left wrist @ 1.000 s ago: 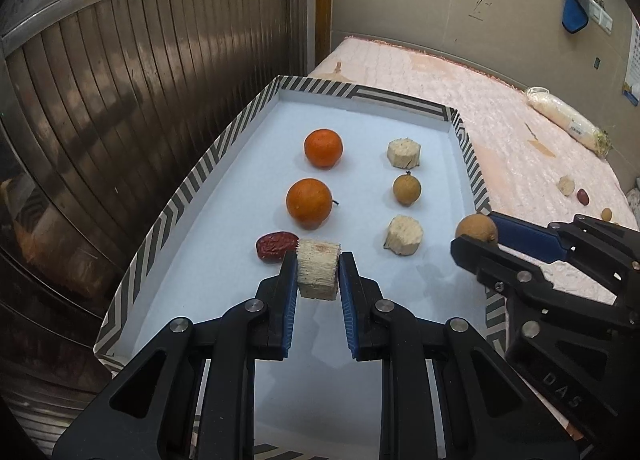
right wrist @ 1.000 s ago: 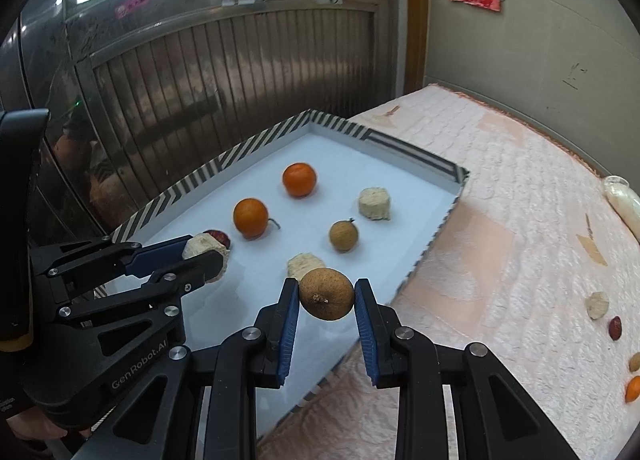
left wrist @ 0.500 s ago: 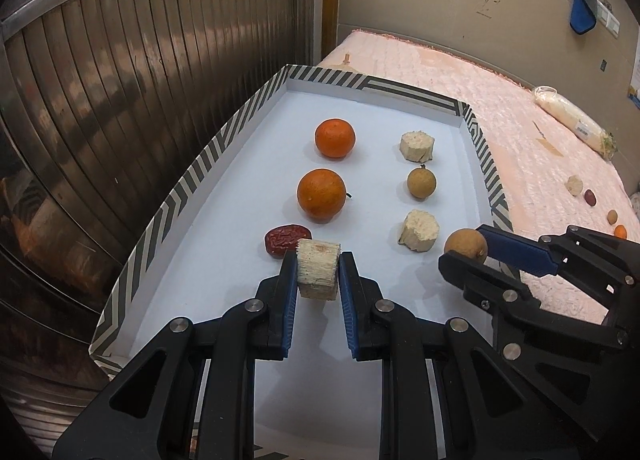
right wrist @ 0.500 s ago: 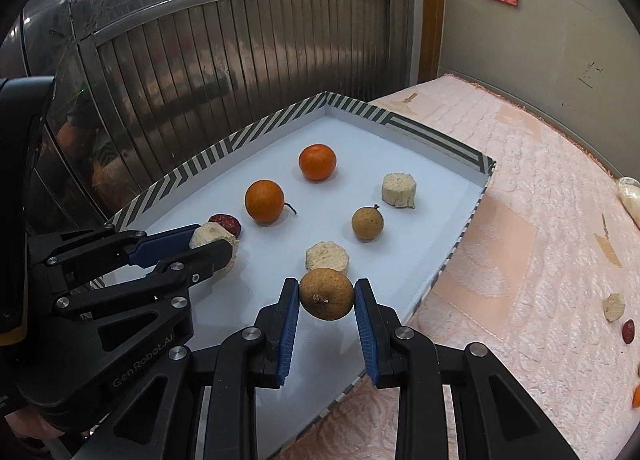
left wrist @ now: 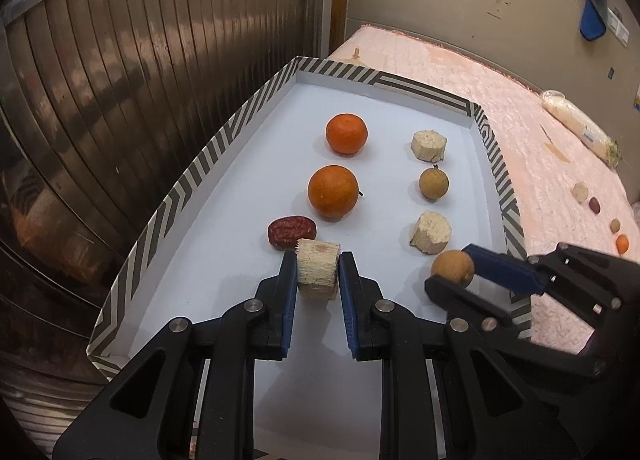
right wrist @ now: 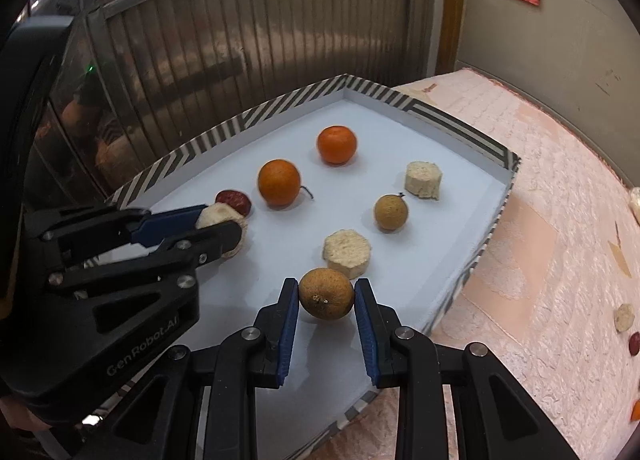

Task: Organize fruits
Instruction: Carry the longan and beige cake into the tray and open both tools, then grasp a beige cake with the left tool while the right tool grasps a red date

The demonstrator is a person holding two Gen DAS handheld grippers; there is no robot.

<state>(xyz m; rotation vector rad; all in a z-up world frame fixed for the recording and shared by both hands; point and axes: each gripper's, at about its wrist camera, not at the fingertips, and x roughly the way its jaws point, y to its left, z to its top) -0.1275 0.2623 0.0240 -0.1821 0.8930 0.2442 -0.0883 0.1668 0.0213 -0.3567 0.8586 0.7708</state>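
Observation:
A white tray (left wrist: 224,140) with a striped rim holds two oranges (left wrist: 333,191) (left wrist: 346,133), a red date (left wrist: 291,231), two pale sugarcane chunks (left wrist: 430,232) (left wrist: 429,145) and a brown longan (left wrist: 433,182). My left gripper (left wrist: 317,274) is shut on a third pale sugarcane chunk (left wrist: 317,269), just in front of the date. My right gripper (right wrist: 326,297) is shut on a second brown longan (right wrist: 326,292), over the tray's near right part, just in front of the near chunk (right wrist: 347,253).
The tray (right wrist: 500,196) lies on a pink quilted surface (right wrist: 552,244). Loose fruits lie on it at the far right (left wrist: 596,205) (right wrist: 624,317). A white bag (left wrist: 580,128) lies by the wall. A ribbed metal shutter (left wrist: 160,60) stands close behind the tray's left side.
Both grippers have moved forward over the tray with their pieces held. The longan has gone from outside the tray's right rim to above its white floor.

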